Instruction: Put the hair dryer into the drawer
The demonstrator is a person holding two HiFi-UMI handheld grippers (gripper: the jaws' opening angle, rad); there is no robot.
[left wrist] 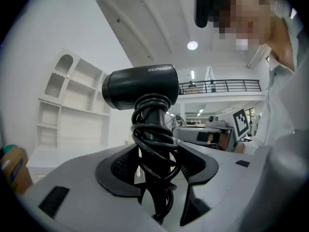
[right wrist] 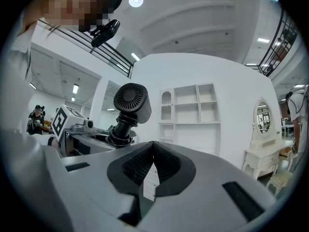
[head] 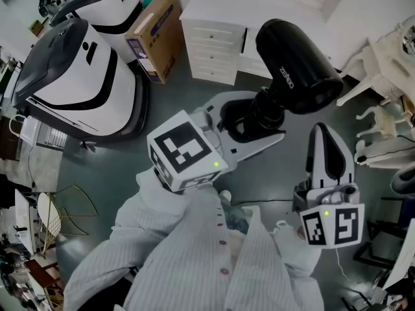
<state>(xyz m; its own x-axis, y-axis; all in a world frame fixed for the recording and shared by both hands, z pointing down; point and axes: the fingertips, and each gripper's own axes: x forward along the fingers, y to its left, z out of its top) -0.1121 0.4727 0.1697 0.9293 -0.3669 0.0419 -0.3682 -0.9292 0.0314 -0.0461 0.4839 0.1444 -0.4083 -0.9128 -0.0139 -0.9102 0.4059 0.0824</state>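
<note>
The black hair dryer (head: 295, 57) is held up in the air with its cord wound round the handle. My left gripper (head: 253, 118) is shut on that handle, the barrel standing above the jaws. In the left gripper view the hair dryer (left wrist: 140, 86) stands upright between the pads of the left gripper (left wrist: 157, 163). A white chest of drawers (head: 211, 41) stands on the floor beyond it. To the right my right gripper (head: 322, 135) is shut with nothing in it. The right gripper (right wrist: 153, 146) looks past the hair dryer (right wrist: 131, 100) at its left.
A cardboard box (head: 155, 34) leans left of the chest, beside two large white-and-black machines (head: 78, 76). White chairs (head: 382, 63) stand at the right. A white shelf unit (right wrist: 193, 110) and a dressing table with a mirror (right wrist: 263, 129) line the far wall.
</note>
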